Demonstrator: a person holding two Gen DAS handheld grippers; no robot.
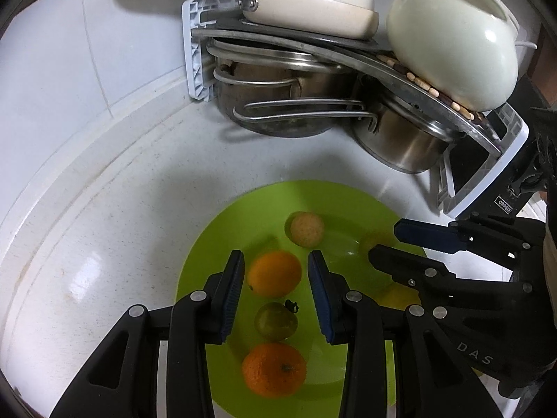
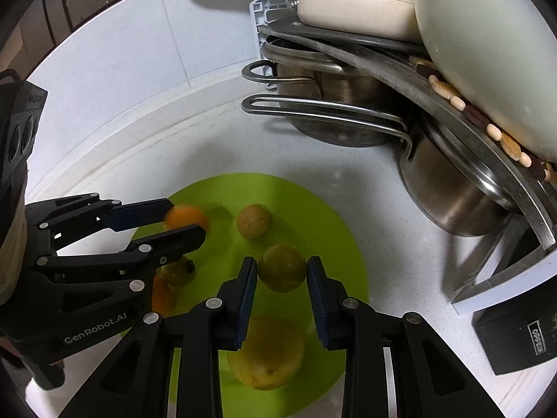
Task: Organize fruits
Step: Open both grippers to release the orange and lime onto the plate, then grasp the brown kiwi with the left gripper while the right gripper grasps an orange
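Note:
A lime green plate (image 1: 216, 244) (image 2: 341, 244) on the white counter holds several fruits. In the left wrist view my left gripper (image 1: 275, 271) is open around an orange (image 1: 275, 273); a green tomato (image 1: 276, 320) and a second orange (image 1: 274, 369) lie nearer me, and a pale round fruit (image 1: 305, 229) lies beyond. In the right wrist view my right gripper (image 2: 282, 273) is open astride a green round fruit (image 2: 282, 267), with a yellow fruit (image 2: 266, 351) below it and the pale fruit (image 2: 254, 221) beyond. The left gripper (image 2: 184, 221) shows at the left of that view.
A dish rack (image 1: 200, 45) at the back right holds steel pots (image 1: 400, 139), a cream pan (image 1: 313, 3) and a pale green pot (image 1: 452, 45). A black box (image 2: 518, 338) stands right of the plate. The tiled wall (image 1: 87, 52) rises behind the counter.

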